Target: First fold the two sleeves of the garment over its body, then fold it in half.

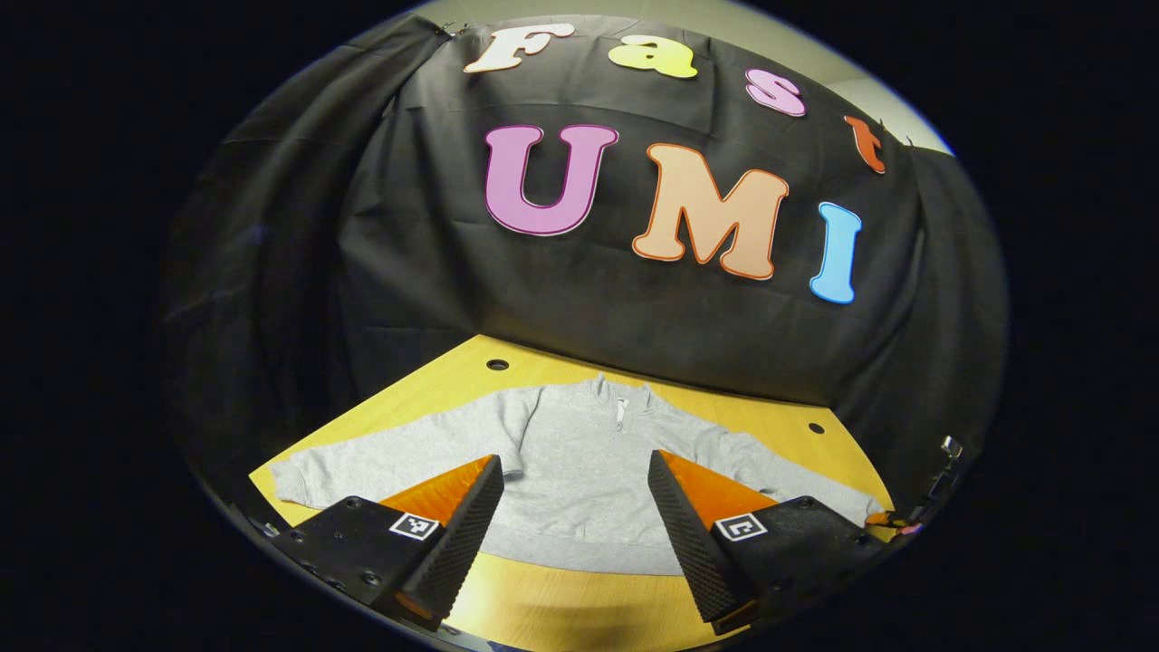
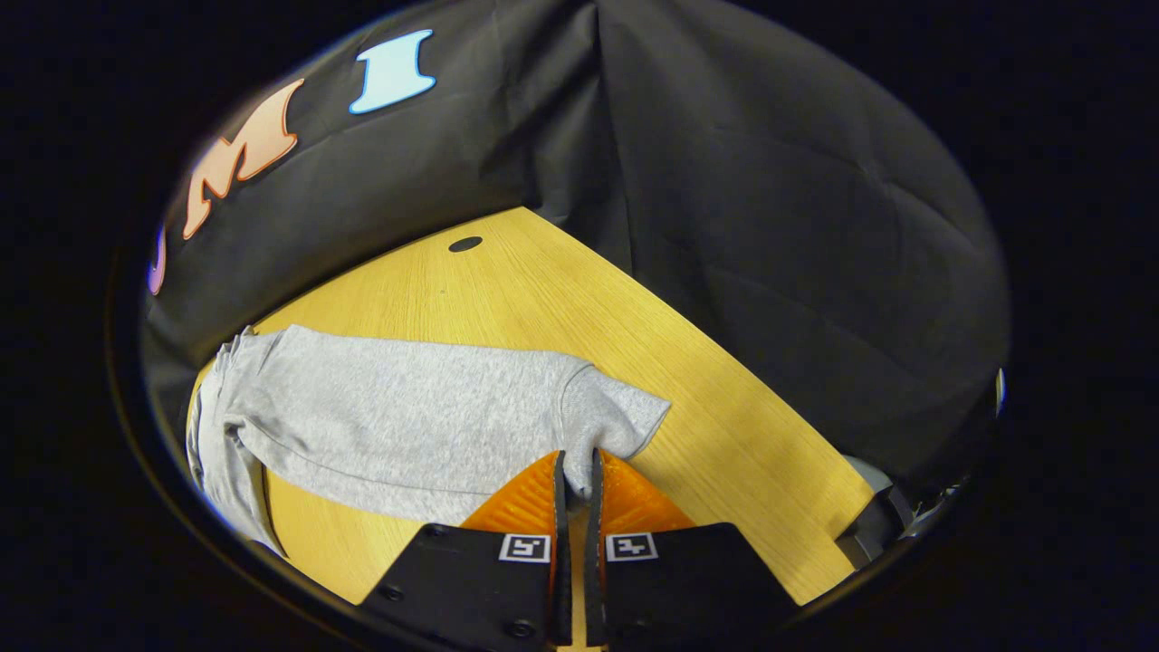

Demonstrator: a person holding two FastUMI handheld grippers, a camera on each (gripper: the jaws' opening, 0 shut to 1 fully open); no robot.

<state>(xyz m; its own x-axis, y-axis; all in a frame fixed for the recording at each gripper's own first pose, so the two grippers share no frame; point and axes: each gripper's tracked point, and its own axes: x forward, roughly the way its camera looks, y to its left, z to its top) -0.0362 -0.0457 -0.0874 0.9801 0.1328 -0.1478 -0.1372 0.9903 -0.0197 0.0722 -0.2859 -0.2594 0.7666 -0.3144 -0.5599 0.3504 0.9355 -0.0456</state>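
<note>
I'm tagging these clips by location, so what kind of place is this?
Most likely a staged recording booth, not a home: a black cloth wall wraps closely round a bare wooden table, and a grey sweatshirt lies spread flat on it, one sleeve pinched at its cuff in the right tongs.

A light grey sweatshirt (image 1: 579,471) lies flat and face up across the lower middle of the left gripper view, collar with a short zip toward the top, both sleeves spread out to either side, unfolded. In the right gripper view one sleeve (image 2: 426,417) stretches from the left edge to the lower centre, its cuff (image 2: 616,421) nipped at the near edge.
</note>
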